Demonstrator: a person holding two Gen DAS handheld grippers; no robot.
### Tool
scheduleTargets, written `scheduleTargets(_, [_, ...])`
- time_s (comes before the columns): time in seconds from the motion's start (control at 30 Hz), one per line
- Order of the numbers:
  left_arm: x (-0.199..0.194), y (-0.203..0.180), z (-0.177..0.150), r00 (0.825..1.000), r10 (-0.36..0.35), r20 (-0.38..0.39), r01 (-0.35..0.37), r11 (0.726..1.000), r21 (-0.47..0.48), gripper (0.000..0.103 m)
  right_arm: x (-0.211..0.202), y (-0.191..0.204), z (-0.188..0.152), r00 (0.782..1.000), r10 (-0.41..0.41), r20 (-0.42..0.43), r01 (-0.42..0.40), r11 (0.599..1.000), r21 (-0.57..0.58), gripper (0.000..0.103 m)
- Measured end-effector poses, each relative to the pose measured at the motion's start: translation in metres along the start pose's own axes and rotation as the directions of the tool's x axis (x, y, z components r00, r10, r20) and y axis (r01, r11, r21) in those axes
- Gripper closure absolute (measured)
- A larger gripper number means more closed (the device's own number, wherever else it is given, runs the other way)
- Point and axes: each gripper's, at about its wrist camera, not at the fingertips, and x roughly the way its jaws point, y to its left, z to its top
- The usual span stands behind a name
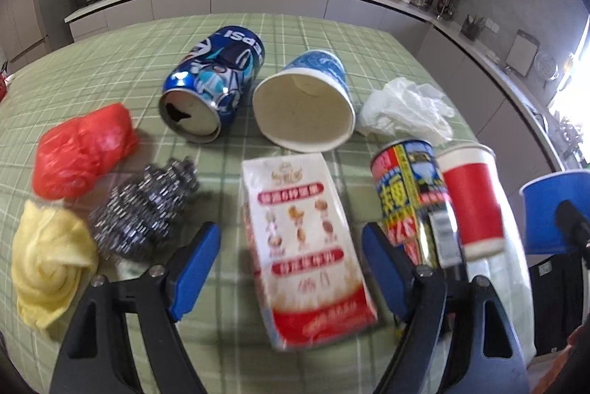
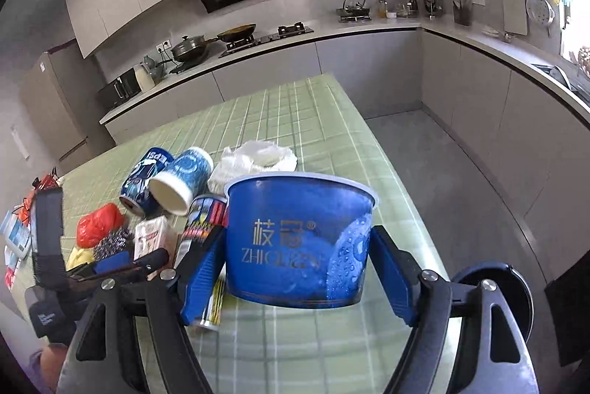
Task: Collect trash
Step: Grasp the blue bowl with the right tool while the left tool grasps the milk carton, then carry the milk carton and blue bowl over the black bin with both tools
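Standing upright, blue tub (image 2: 295, 239)

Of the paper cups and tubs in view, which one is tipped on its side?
The blue-patterned paper cup, mouth facing the camera beside the Pepsi can; the red cup and blue tub are upright.

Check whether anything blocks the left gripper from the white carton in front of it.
Nothing visible does. The left gripper is open, with the white carton straight ahead between its fingers. A steel scourer lies left of the path and a printed can is close by the right finger, neither across it.
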Motion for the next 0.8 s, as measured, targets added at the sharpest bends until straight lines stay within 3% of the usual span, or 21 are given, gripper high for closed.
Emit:
scheduleTargets(0.13, [0.013, -0.001, 0.002, 1.0, 0.011, -0.026, -0.011, 1.0, -0.011, 0.037, 0.015, -0.005, 0.009, 1.0, 0.016, -0.014, -0.016, 1.0, -0.007, 0.024])
scheduleTargets(0.33, [0.011, -0.001, 0.001, 0.999, 0.045, 0.01, -0.044, 0.999, -0.014, 0.051, 0.028, -0.013, 0.016, 0.999, 0.041, -0.027, -0.042, 0.999, -0.006, 0.024])
scheduleTargets(0.8, [-0.051, -0.01, -0.003, 0.993, 0.026, 0.114, -0.021, 0.998, -0.052, 0.053, 0.016, -0.027, 0.023, 0.993, 0.114, -0.04, -0.116, 0.992, -0.045, 0.024])
